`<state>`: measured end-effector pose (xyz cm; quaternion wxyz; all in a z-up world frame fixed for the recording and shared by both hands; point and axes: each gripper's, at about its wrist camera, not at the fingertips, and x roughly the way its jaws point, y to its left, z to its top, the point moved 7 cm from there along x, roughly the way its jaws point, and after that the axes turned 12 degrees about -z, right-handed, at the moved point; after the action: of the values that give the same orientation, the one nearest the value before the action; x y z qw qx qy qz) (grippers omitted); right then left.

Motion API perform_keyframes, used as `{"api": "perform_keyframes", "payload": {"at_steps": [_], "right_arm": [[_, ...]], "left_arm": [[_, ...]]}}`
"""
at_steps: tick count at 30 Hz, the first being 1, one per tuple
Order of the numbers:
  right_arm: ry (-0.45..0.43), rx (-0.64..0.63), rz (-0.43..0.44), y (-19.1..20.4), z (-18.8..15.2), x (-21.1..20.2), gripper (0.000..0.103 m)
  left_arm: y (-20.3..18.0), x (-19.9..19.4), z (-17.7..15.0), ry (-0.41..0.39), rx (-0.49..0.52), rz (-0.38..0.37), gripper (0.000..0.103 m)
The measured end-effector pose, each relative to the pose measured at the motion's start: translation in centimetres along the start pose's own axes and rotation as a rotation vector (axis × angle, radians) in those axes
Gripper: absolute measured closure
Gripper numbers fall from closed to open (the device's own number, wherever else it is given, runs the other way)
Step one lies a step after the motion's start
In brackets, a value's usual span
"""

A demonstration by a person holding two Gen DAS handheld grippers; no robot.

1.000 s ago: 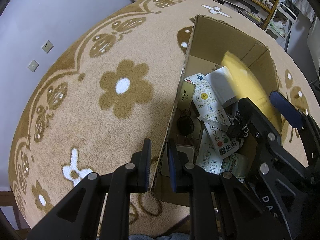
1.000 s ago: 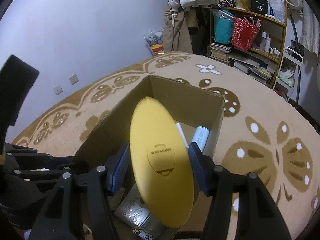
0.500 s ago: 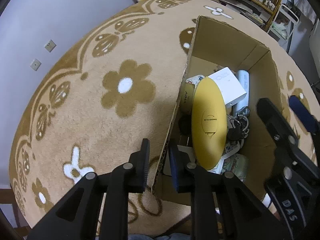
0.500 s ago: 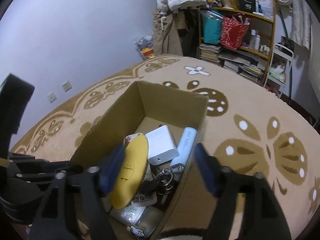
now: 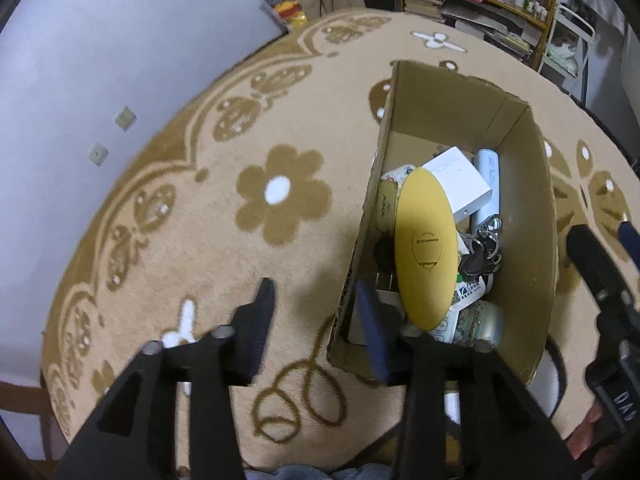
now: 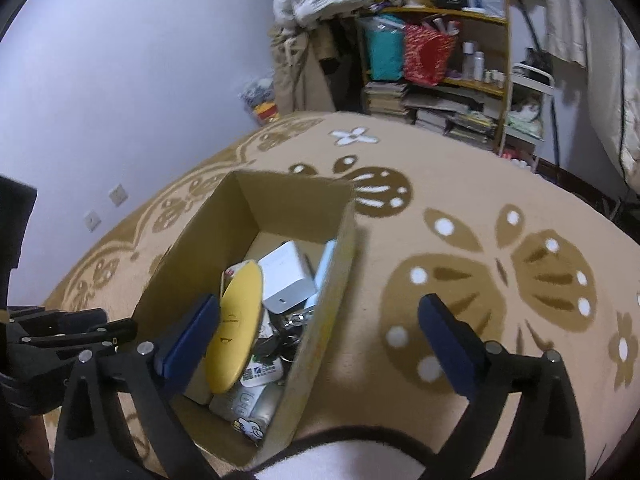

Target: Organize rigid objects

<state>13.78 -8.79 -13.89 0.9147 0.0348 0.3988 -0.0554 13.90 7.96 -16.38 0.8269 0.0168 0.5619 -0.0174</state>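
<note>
Now the yellow oval case (image 5: 426, 254) lies inside the cardboard box (image 5: 516, 152), on top of the remotes and keys (image 5: 482, 254). The right gripper (image 6: 318, 330) is opening wide, holding nothing. The left gripper (image 5: 316, 320) is opening too, letting go of the box wall. Both should lift straight up so the box doesn't tip.
</note>
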Motion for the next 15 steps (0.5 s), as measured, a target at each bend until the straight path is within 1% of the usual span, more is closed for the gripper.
{"api": "perform_keyframes", "payload": {"at_steps": [1, 3, 5, 7, 10, 15], "right_arm": [[-0.006, 0.007, -0.005, -0.4, 0.0, -0.3, 0.000], [-0.023, 0.023, -0.021, -1.2, 0.0, -1.1, 0.000], [-0.041, 0.039, -0.031, -1.9, 0.0, -2.0, 0.000], [-0.054, 0.053, -0.039, -2.4, 0.1, -2.7, 0.000], [-0.080, 0.078, -0.052, -3.3, 0.2, -4.1, 0.000], [-0.116, 0.108, -0.049, -4.5, -0.3, -6.2, 0.000]], "left_arm": [[-0.3, -0.4, 0.0, -0.015, 0.010, 0.000, 0.047], [-1.0, -1.4, -0.1, -0.042, 0.033, -0.016, 0.041], [-1.7, -2.4, -0.3, -0.070, 0.059, -0.024, 0.029], [-2.4, -3.3, -0.4, -0.103, 0.086, -0.011, 0.022], [-2.8, -4.2, -0.6, -0.134, 0.098, -0.002, 0.011], [-2.7, -6.2, -0.8, -0.231, 0.073, -0.018, 0.009]]}}
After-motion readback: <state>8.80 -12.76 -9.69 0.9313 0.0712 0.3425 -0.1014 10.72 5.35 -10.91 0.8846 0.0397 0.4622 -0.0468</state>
